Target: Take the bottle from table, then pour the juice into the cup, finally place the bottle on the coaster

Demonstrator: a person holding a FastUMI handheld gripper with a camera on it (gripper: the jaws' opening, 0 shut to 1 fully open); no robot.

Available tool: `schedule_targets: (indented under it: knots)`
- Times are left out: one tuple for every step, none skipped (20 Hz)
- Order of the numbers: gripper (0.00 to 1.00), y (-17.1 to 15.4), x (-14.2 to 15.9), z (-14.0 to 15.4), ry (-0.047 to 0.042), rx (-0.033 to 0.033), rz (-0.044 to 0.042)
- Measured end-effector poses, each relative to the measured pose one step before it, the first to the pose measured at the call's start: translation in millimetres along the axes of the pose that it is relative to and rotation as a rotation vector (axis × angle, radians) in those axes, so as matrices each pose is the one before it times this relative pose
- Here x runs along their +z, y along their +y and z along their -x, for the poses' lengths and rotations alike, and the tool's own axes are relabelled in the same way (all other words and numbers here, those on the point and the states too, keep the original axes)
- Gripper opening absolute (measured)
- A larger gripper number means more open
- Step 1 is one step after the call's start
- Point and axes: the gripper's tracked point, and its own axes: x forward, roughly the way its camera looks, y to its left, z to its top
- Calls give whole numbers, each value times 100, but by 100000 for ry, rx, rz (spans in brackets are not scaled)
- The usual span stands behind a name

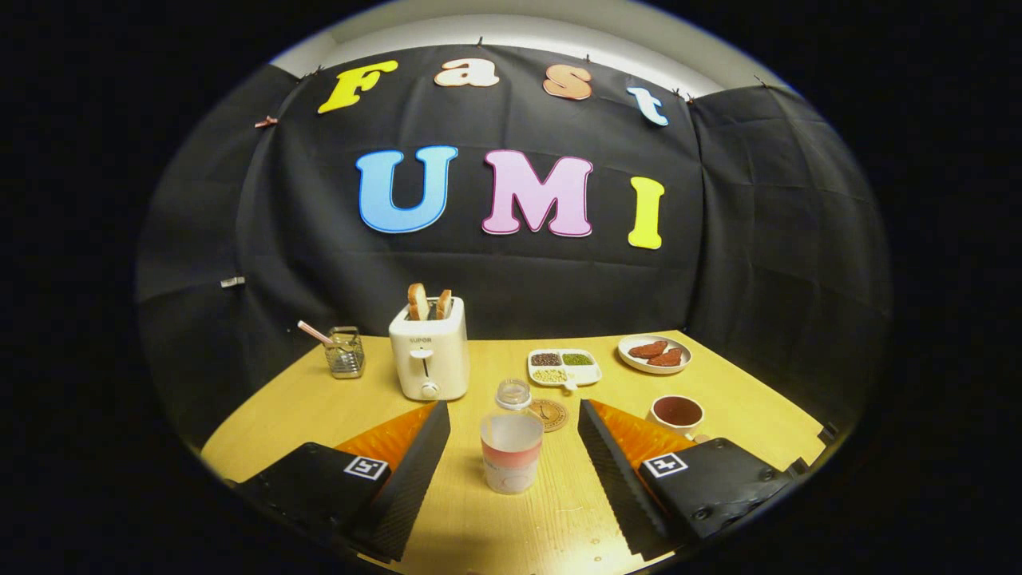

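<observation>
Claw [511,467] hangs wide open above the worktop [303,407], holding nothing, its two fingers [411,471] splayed either side of the cup [510,451]. That cup stands between them, upright and apparently without juice. Just beyond it stands the bottle [513,394], small and clear, upright; whether it is capped I cannot tell. Beside the bottle, slightly to the right, lies the round coaster [549,414]. A toaster [429,358] sits further back to the left, and a brown mug [676,414] off to the right.

The step in hand looks to be reaching for the bottle. Since the cup is directly in line, the approach should probably lift over or skirt round it rather than push straight ahead, or the cup may be knocked. Best to centre the bottle between the fingers before closing, and grip it low on the body so it pours steadily.
</observation>
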Motion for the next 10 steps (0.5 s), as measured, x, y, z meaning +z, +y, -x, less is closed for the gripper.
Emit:
schedule_targets:
  knots:
    - [99, 34, -473, -527, 57, 51, -439]
    - [99, -9, -406, -489, -208, 333, -1043]
    - [98, 45, -654, -720, 142, -52, -765]
    - [98, -84, -828, -645, 634, -804, -251]
    - [98, -168, -825, -590, 656, -1221, -105]
    - [98, -123, -567, -702, 343, -1420, -316]
    - [98, 41, -608, -632, 352, -420, -926]
    - [98, 350, -778, -550, 871, 484, -242]
    - [98, 137, -479, -430, 338, -376, 1299]
    - [98, -31, -390, -409, 67, -634, 1847]
